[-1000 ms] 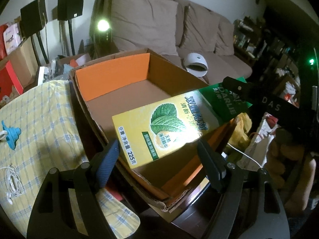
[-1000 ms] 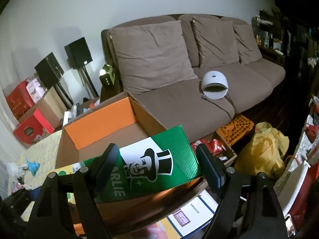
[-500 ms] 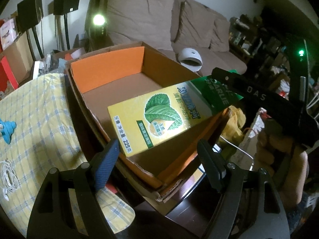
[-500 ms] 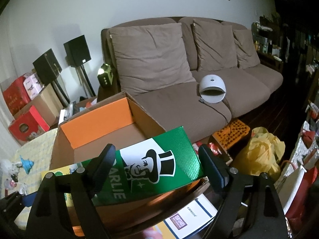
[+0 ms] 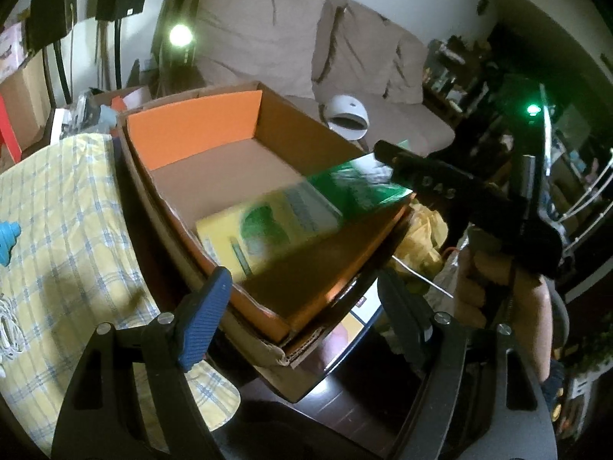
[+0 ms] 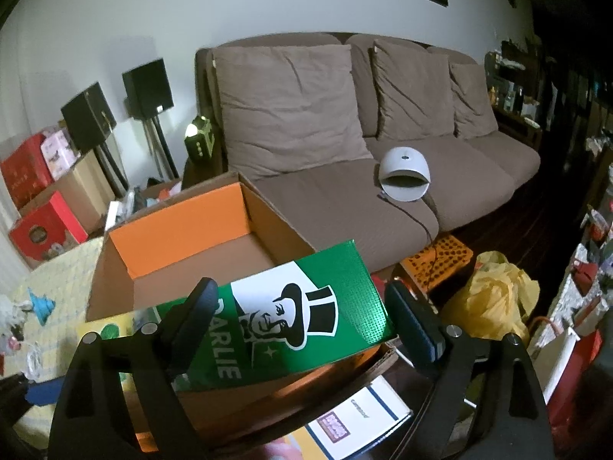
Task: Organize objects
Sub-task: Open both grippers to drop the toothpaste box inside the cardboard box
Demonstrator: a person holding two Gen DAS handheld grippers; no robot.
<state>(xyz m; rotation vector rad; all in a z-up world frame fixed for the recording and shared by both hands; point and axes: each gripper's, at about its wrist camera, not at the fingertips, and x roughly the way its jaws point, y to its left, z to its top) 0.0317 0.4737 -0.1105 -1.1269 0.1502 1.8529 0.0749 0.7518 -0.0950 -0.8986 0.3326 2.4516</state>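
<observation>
Closest to me, my left gripper [image 5: 302,303] hangs with its fingers apart and empty over the near corner of the open brown cardboard box with orange inner flaps [image 5: 199,130]. My right gripper [image 6: 302,318] straddles the green end of the long yellow-and-green toothpaste carton [image 6: 295,314], and its fingers are opening: the right one stands clear of the carton, while on the left I cannot tell whether the pad touches it.

That release is the change. A second ago the carton was held high, spanning the box above its rim. Now, in the left view, its yellow end [image 5: 268,226] has dropped inside the box and looks motion-blurred, while the green end leans at the far-right rim under the right gripper. I judge it is sliding or tipping in and not yet lying flat, so this placement is almost done; next comes withdrawing the right gripper without catching the green end.

To the left, the yellow checked cloth on the worktop [image 5: 57,199] carries a small blue object [image 5: 7,237]. Beyond the box are the brown sofa [image 6: 345,122] with a white domed device [image 6: 404,172] on its seat.
</observation>
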